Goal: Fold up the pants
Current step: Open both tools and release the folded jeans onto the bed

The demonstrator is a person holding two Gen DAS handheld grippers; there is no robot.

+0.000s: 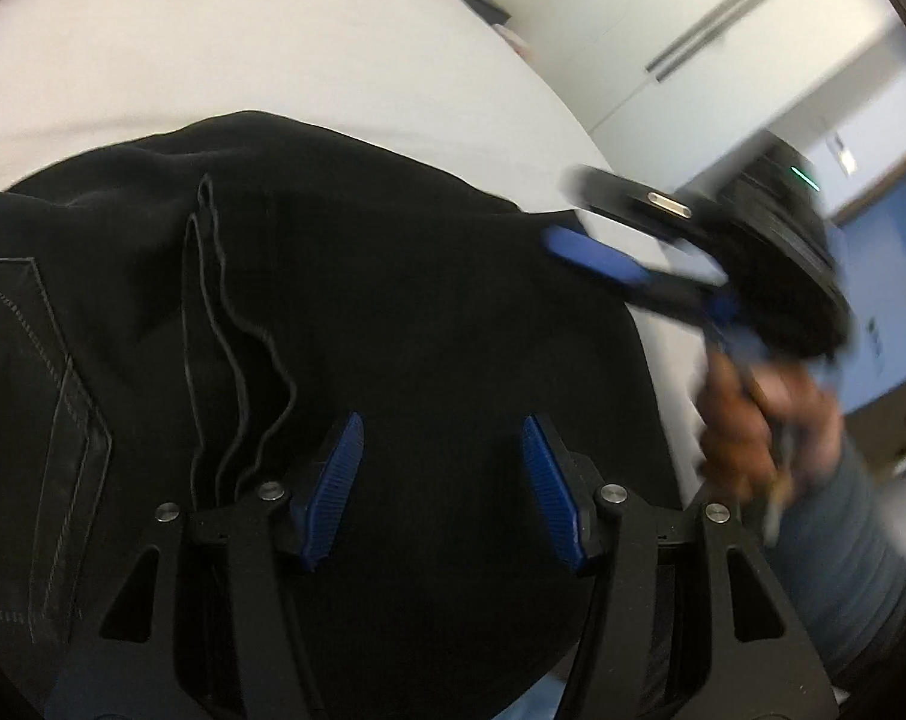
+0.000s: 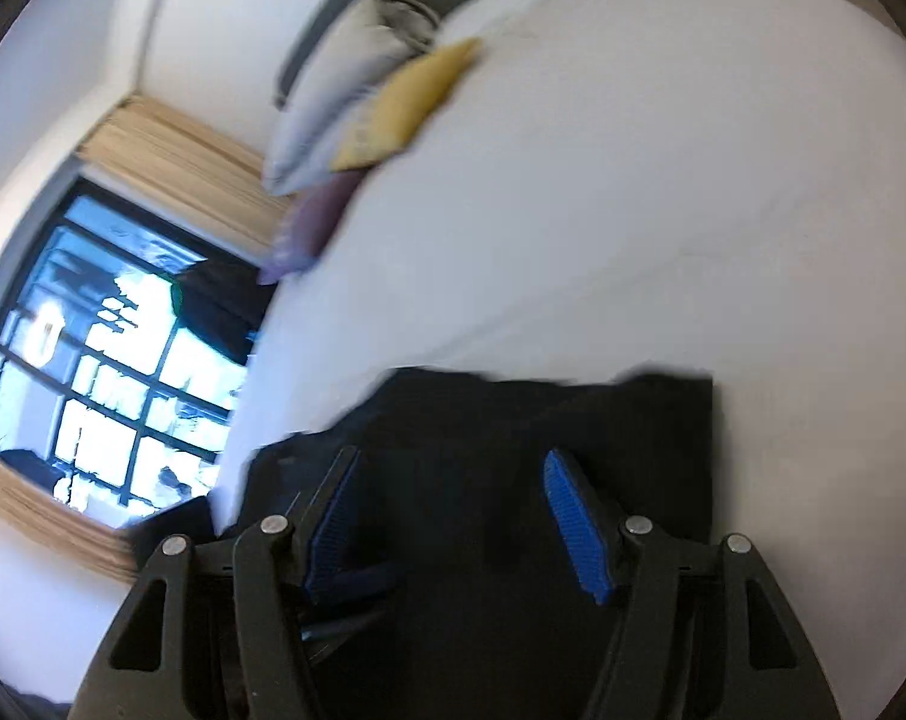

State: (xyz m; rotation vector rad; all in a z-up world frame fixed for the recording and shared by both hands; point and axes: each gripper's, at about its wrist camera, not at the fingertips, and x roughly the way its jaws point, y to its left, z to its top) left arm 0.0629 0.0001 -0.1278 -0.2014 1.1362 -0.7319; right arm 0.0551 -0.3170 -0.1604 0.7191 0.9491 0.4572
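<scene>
While my left gripper (image 1: 441, 480) hangs over the black pants (image 1: 345, 300), its jaws stand wide apart with nothing between them but dark cloth below. That camera alone shows the stitched pocket (image 1: 39, 396) at the far left, a wavy seam edge (image 1: 237, 360) running down the middle of the fabric, and my right gripper (image 1: 579, 249) off to the right side, blurred, with the hand (image 1: 765, 414) that grips it. From there I cannot tell how the right jaws stand.

The right wrist camera settles that: the right gripper (image 2: 447, 516) has its jaws wide too, empty, poised above a squared end of the pants (image 2: 513, 450). Only this view shows the pillows (image 2: 357, 102) (a grey one, a yellow one (image 2: 411, 102) and a purple one) heaped at the far side of the bed, and the window (image 2: 111, 372) beyond its left edge.

The pants lie on the white bed (image 1: 243, 60), spread across its near part. In the right view their far edge runs roughly straight and their right edge ends in a clean corner, with bare white sheet (image 2: 663, 210) beyond both. In the left view the bed's edge curves down the right side, just past the cloth, with white cabinet doors (image 1: 723, 30) behind it.
</scene>
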